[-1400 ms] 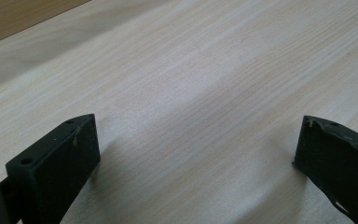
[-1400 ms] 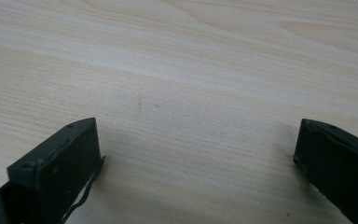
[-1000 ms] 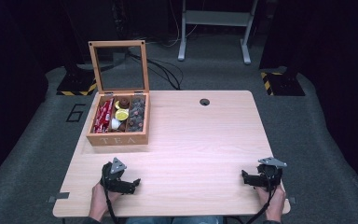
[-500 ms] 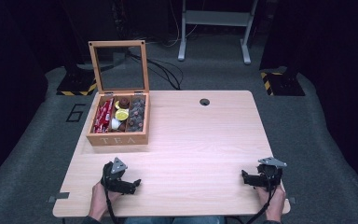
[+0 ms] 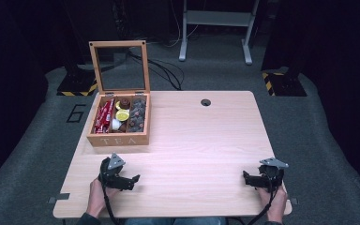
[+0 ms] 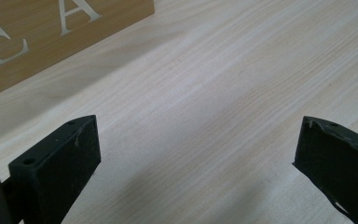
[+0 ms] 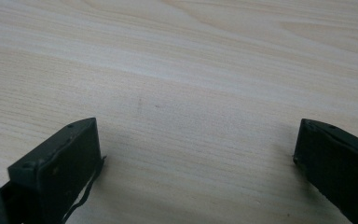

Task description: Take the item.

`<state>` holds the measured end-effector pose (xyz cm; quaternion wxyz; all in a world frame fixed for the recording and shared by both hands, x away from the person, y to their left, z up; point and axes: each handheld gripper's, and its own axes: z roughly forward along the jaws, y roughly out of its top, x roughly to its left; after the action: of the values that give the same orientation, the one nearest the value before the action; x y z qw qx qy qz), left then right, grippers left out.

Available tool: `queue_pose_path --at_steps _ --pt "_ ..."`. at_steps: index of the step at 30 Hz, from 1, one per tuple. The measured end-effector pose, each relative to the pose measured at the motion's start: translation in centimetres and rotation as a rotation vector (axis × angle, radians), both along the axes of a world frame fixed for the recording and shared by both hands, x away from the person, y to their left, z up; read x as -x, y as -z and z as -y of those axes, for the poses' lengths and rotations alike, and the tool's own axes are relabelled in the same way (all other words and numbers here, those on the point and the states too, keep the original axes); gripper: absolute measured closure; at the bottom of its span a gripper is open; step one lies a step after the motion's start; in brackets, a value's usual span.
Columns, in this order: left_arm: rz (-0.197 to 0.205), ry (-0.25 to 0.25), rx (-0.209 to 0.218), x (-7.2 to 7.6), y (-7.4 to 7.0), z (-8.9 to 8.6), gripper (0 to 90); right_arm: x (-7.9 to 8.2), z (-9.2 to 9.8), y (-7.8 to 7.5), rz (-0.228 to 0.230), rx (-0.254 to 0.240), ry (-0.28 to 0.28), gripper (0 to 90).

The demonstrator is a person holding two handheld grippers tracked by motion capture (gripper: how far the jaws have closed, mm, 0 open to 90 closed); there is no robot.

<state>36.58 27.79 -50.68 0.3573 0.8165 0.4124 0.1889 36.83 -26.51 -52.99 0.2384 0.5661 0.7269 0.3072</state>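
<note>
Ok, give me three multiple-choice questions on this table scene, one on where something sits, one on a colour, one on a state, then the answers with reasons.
1. Where does the tea box sit on the table?
A. far left part
B. near right corner
C. dead centre

2. What colour are the stick packets in the box's left compartment?
A. blue
B. red
C. green

3. How is the box's lid?
A. shut flat
B. lying off on the table
C. raised upright

Answers:
1. A, it stands ahead of the left claw, far from the right claw.
2. B, they show red beside the round pods.
3. C, the glass-paned frame stands up behind the box.
</note>
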Motion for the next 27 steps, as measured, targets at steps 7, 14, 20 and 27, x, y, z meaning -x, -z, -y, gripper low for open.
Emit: queue_pose_path --at_steps 7,14,20,27 --pt "-0.003 -0.004 0.009 -0.5 -0.7 -0.5 0.1 0.0 0.0 0.0 0.001 0.002 -0.003 0.0" --pt "0.021 -0.013 0.013 -1.4 -2.6 -1.3 0.1 -0.1 0.0 0.0 0.004 0.002 -0.005 0.0" --pt "0.029 -0.026 0.019 -2.1 -3.8 -1.8 0.2 -0.1 0.0 0.0 0.005 -0.001 -0.009 0.0" --pt "0.033 -0.046 0.033 -3.3 -5.0 -2.6 0.2 -0.1 0.0 0.0 0.005 -0.001 -0.009 0.0"
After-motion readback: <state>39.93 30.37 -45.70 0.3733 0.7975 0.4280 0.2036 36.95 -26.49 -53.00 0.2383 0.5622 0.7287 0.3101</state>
